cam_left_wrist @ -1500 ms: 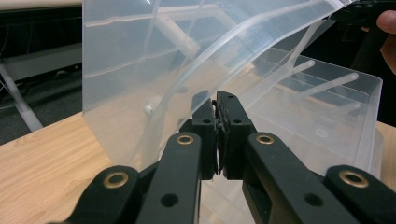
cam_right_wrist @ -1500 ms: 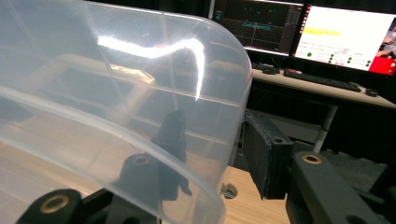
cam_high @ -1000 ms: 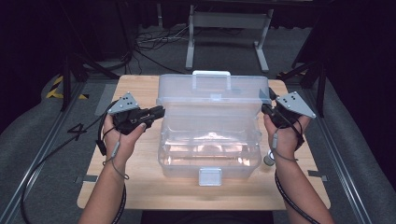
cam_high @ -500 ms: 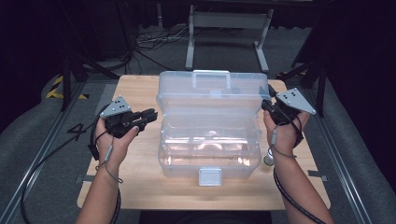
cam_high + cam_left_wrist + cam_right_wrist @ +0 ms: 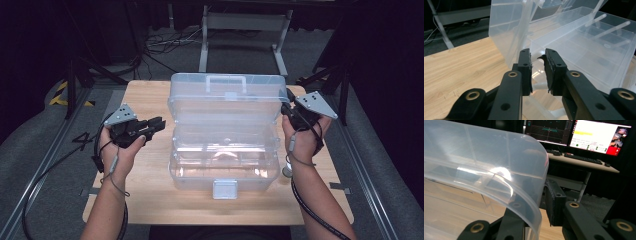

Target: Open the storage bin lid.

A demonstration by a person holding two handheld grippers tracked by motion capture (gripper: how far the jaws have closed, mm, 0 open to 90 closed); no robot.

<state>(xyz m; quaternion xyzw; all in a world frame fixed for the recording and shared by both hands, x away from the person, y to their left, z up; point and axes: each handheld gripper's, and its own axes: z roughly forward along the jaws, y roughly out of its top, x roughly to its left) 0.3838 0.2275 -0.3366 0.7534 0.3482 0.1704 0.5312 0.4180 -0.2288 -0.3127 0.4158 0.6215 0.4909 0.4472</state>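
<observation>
No brand or label readable on the clear plastic box [image 5: 225, 140]; the monitor [image 5: 599, 137] behind shows text too small to read. Box sits mid surface [image 5: 150, 195], lid up, white latch [image 5: 224, 189] at the near edge.

Left gripper [image 5: 156, 124] is just off the box's left side, pointing at it. Its jaws have just been opening; narrow gap, nothing between them, pads apart from the plastic in the left gripper view [image 5: 538, 72].

Right gripper [image 5: 289, 107] is at the lid's right edge. Its jaws have just been closing, w/ the curved lid rim [image 5: 534, 202] between them. One jaw sits behind the plastic, so can't tell if the pads press on it.
</observation>
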